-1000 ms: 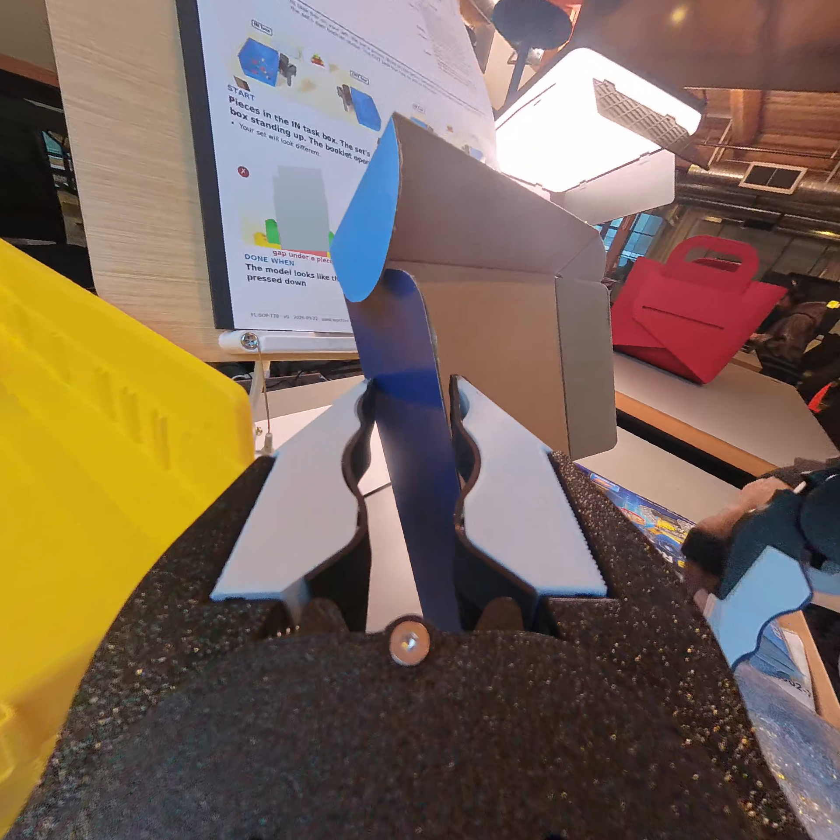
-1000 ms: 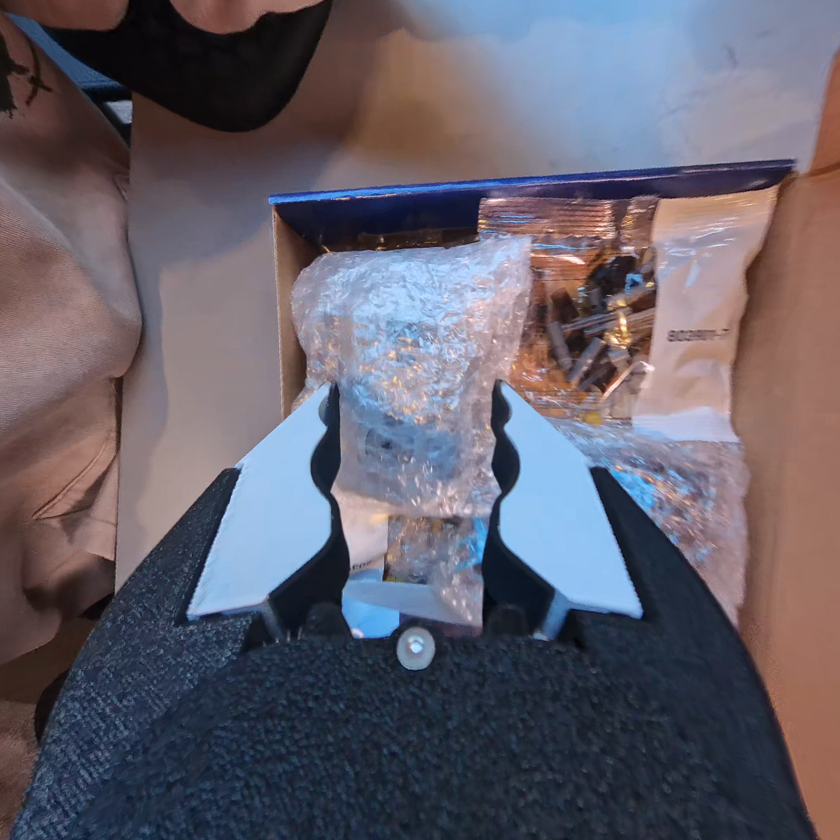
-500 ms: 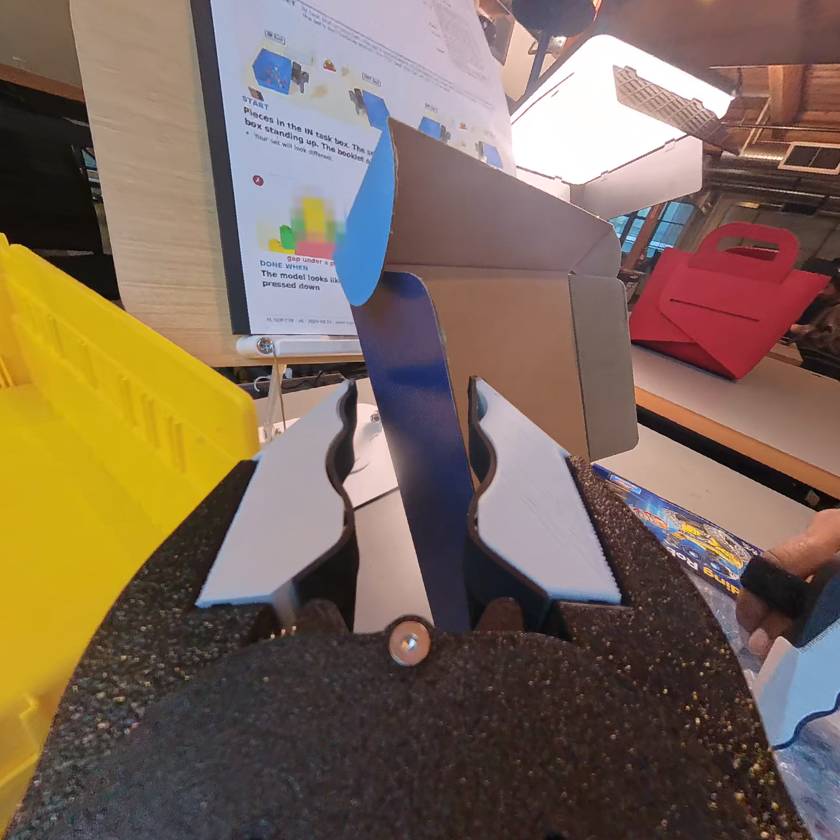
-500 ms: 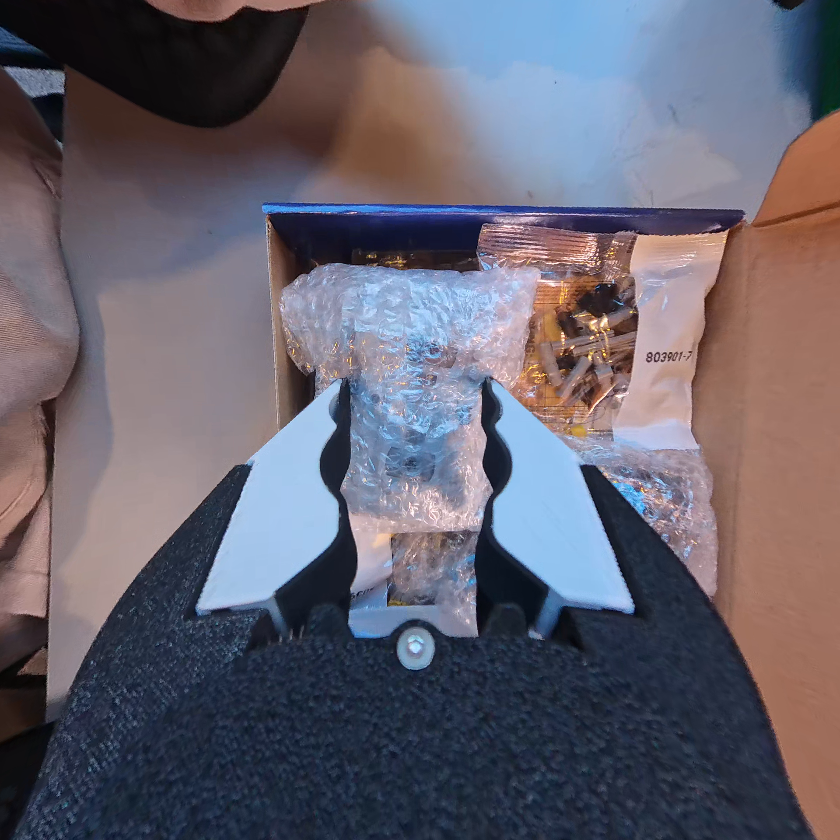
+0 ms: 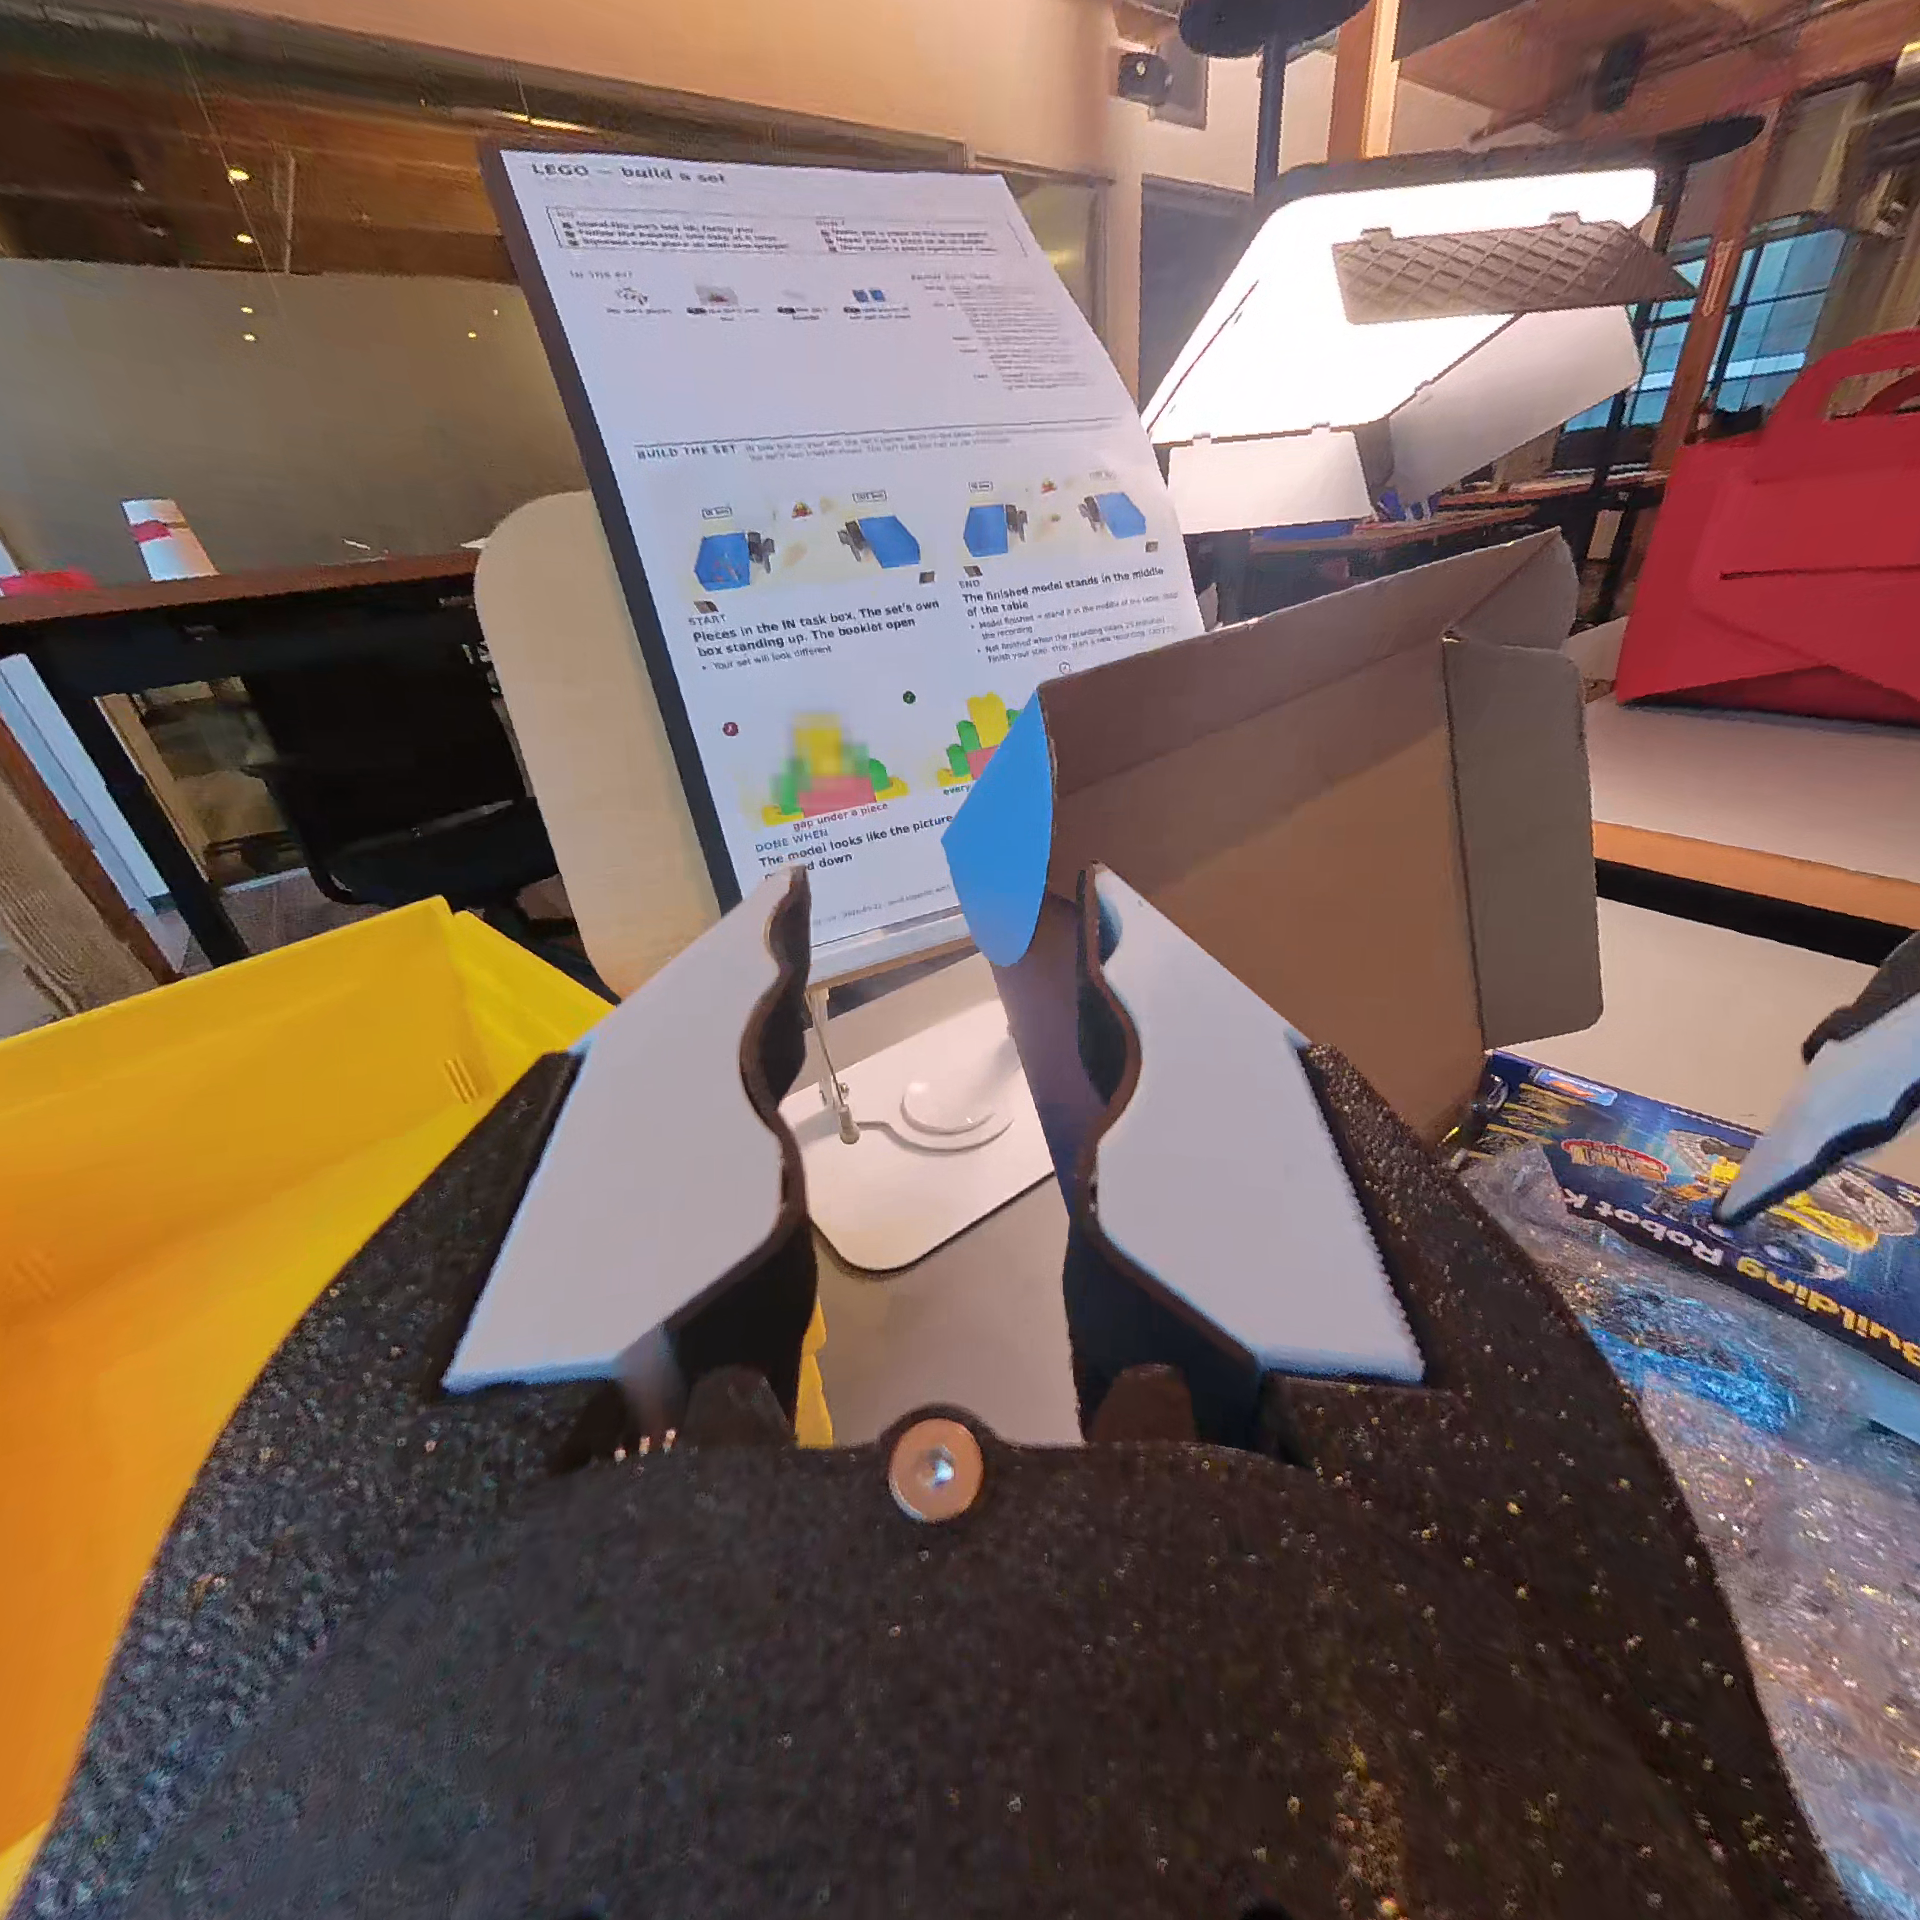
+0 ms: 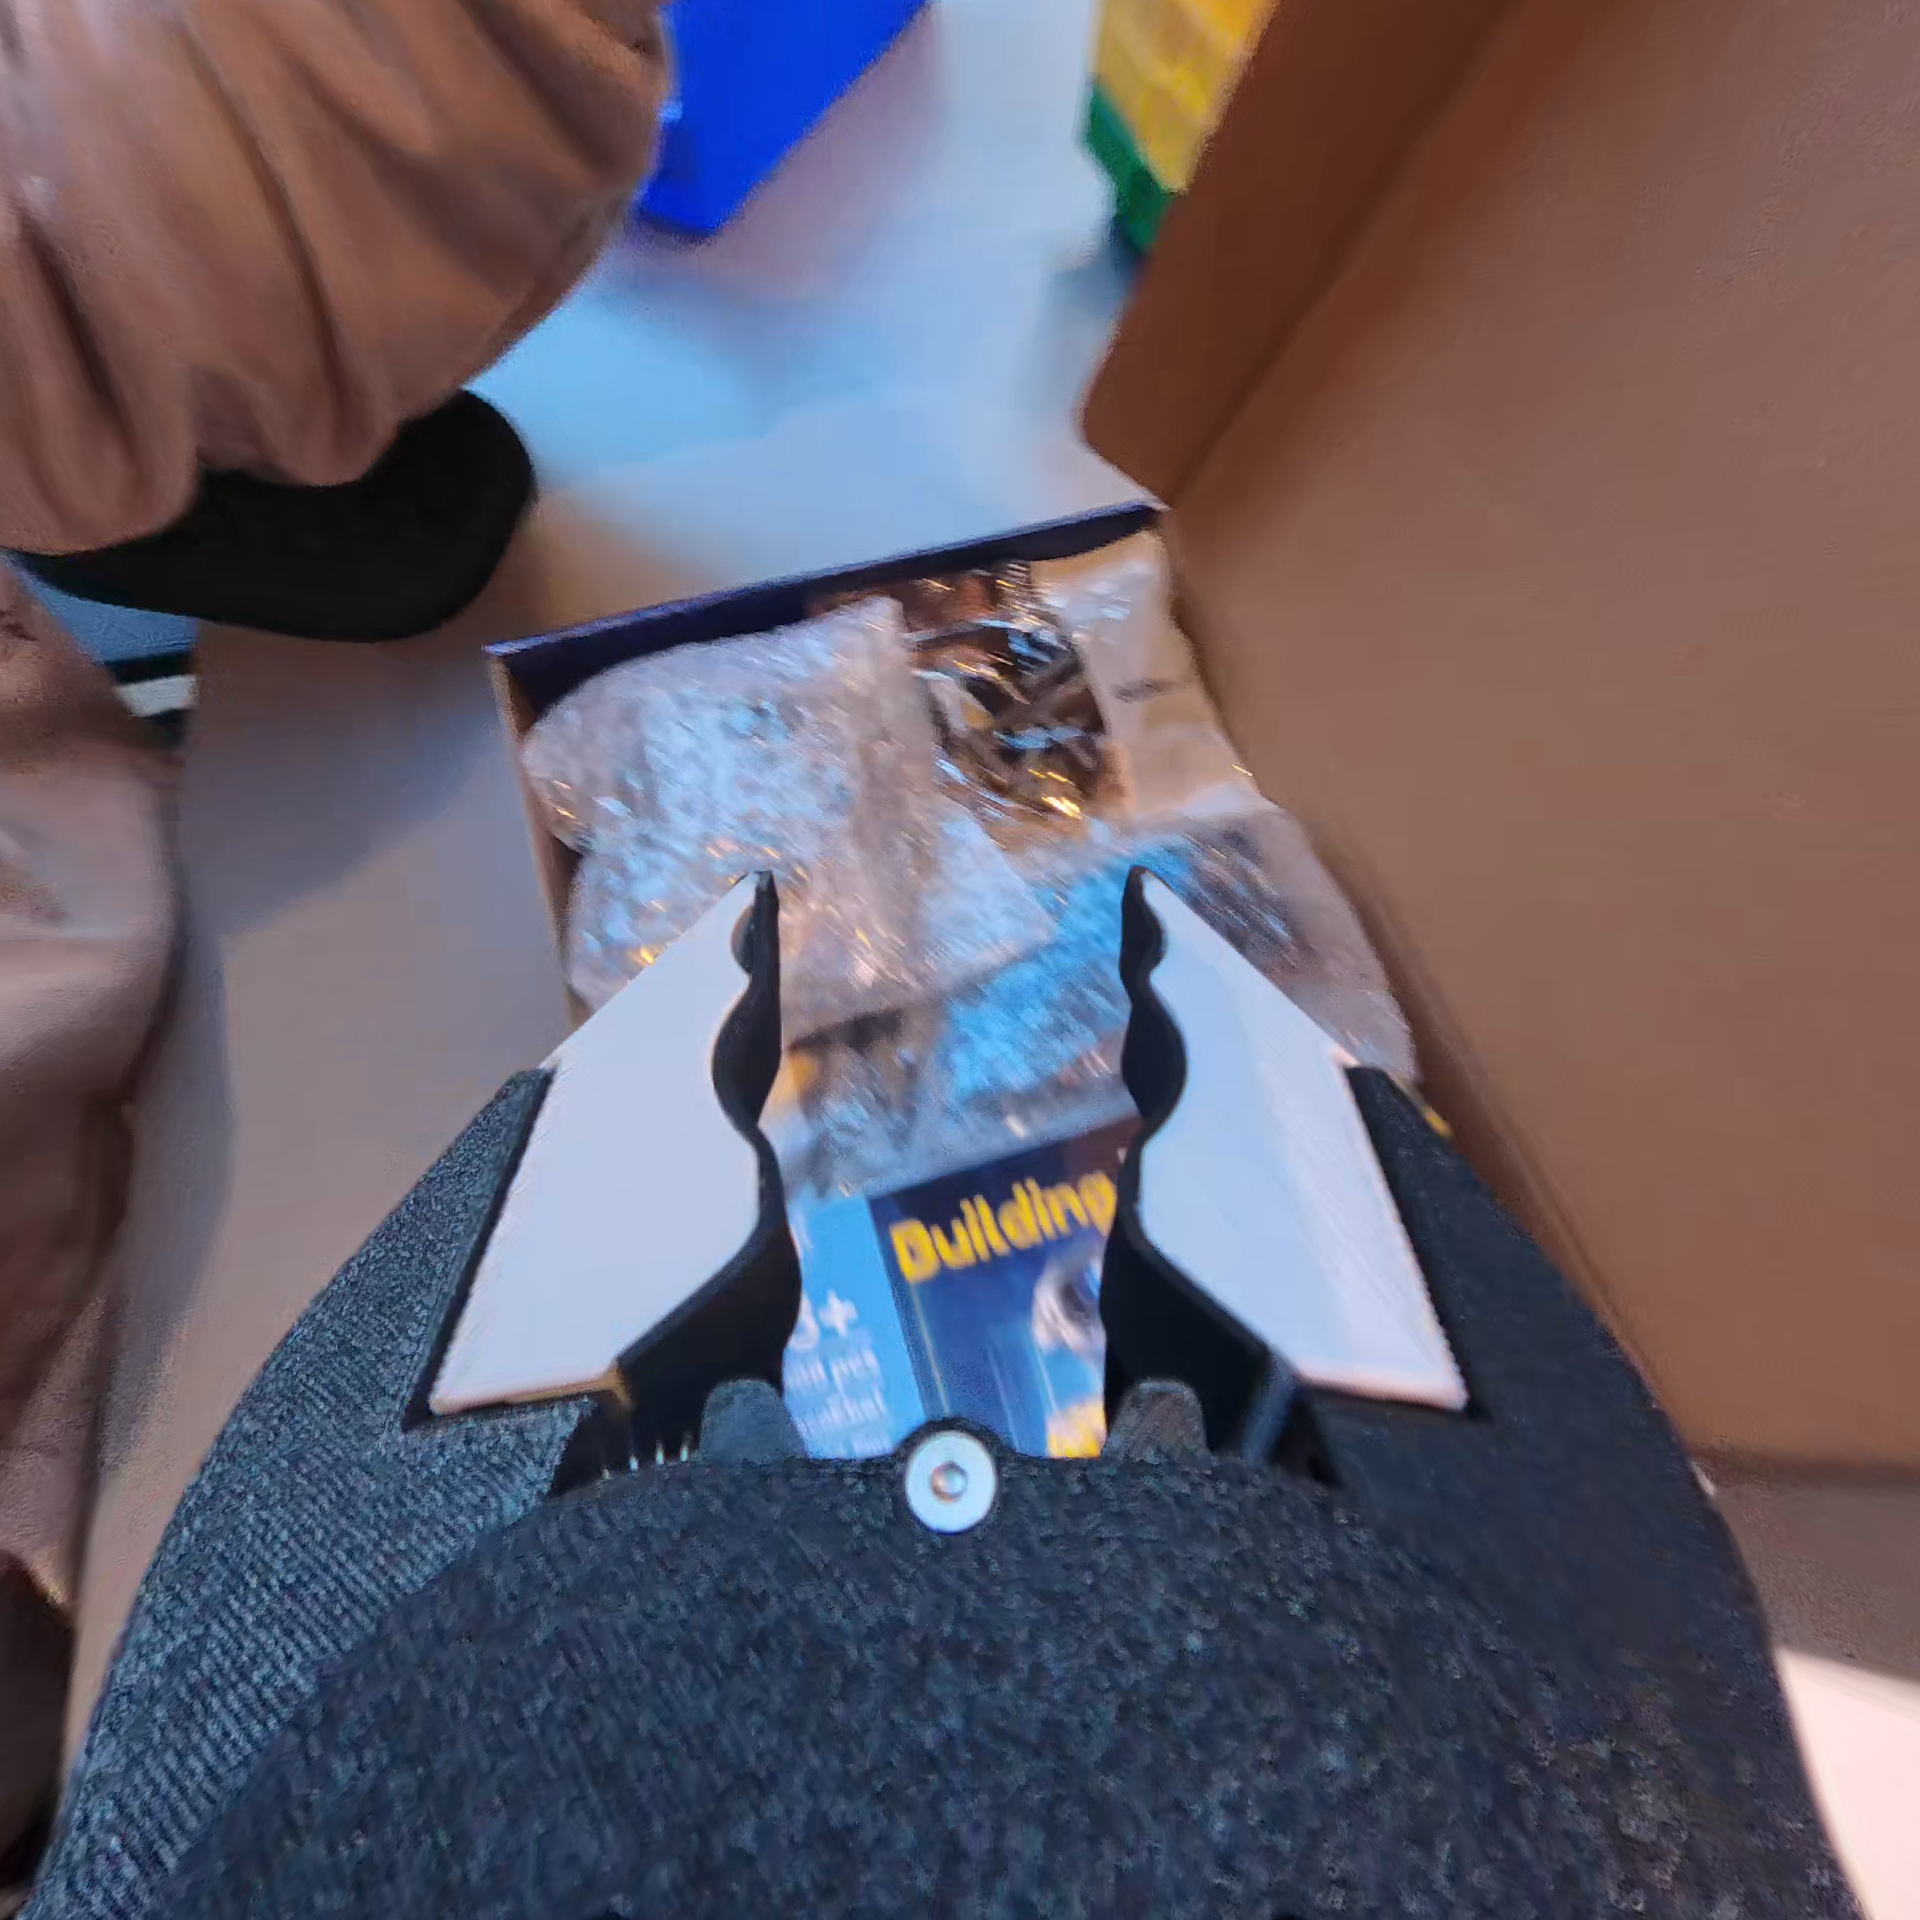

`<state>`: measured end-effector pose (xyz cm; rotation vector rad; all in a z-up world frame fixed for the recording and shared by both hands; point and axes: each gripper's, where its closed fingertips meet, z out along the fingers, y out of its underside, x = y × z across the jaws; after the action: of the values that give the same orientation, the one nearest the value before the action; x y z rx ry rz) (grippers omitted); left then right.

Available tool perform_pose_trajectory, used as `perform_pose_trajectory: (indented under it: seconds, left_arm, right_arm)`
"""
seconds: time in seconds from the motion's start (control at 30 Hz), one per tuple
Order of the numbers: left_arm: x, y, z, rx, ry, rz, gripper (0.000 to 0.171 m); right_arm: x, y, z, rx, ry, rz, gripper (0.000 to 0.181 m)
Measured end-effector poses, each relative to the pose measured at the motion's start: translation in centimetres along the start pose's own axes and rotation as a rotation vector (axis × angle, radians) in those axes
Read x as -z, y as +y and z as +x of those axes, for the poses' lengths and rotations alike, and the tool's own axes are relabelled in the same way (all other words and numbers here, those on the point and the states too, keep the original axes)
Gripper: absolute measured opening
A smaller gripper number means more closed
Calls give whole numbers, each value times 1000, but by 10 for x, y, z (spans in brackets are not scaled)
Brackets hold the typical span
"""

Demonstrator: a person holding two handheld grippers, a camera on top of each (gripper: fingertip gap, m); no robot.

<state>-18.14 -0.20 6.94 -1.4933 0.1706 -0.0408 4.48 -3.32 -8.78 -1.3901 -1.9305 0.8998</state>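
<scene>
My left gripper (image 5: 940,899) is open. The upright lid (image 5: 1309,831) of a cardboard box, blue outside and brown inside, stands just ahead, and its blue side flap (image 5: 997,842) lies against the inner face of my right finger. My right gripper (image 6: 951,883) is open and empty over the open box (image 6: 520,675). A bubble-wrap bundle (image 6: 748,769) and bags of small parts lie under its tips, and a blue booklet (image 6: 987,1278) lies between its fingers. In the left wrist view one finger of the right gripper (image 5: 1829,1132) points down at the booklet (image 5: 1662,1174).
A yellow bin (image 5: 208,1195) stands close on the left. An instruction sheet on a stand (image 5: 852,520) is behind the box. A red bag (image 5: 1787,582) and a light panel (image 5: 1403,312) are at the back right. A person's brown sleeve (image 6: 260,208) is at the upper left. Some 30 cm of space lies between my two pairs of fingers.
My left gripper has opened, let go of the blue lid flap and drawn back. My right gripper's jaws have widened off the bubble-wrap bundle, and it has pulled back and tilted; its view is blurred.
</scene>
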Motion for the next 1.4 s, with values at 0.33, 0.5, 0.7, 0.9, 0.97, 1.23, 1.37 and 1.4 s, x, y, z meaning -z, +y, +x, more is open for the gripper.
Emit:
perform_pose_trajectory:
  seconds: [0.33, 0.5, 0.7, 0.9, 0.97, 1.23, 1.37, 1.4]
  left_arm:
    - [43, 18, 177, -168, 676, -255, 37]
    - [71, 169, 243, -315, 790, -737, 77]
    - [71, 215, 230, -402, 709, -813, 86]
    - [71, 217, 215, -461, 684, -815, 85]
    - [71, 216, 215, -401, 708, -807, 85]
    - [69, 213, 217, -319, 713, -776, 85]
    - [70, 212, 218, -322, 719, -774, 86]
    - [71, 211, 218, -319, 724, -774, 86]
  right_arm:
    - [77, 50, 58, -135, 340, 228, 56]
    - [56, 46, 58, -83, 276, 208, 54]
    - [35, 50, 58, 16, 275, 85, 54]
    - [42, 65, 56, -47, 272, 101, 52]
    - [44, 71, 57, -61, 281, 99, 52]
    - [26, 116, 46, -185, 191, -124, 52]
    - [25, 120, 43, -207, 171, -192, 50]
    - [24, 120, 43, -213, 162, -206, 50]
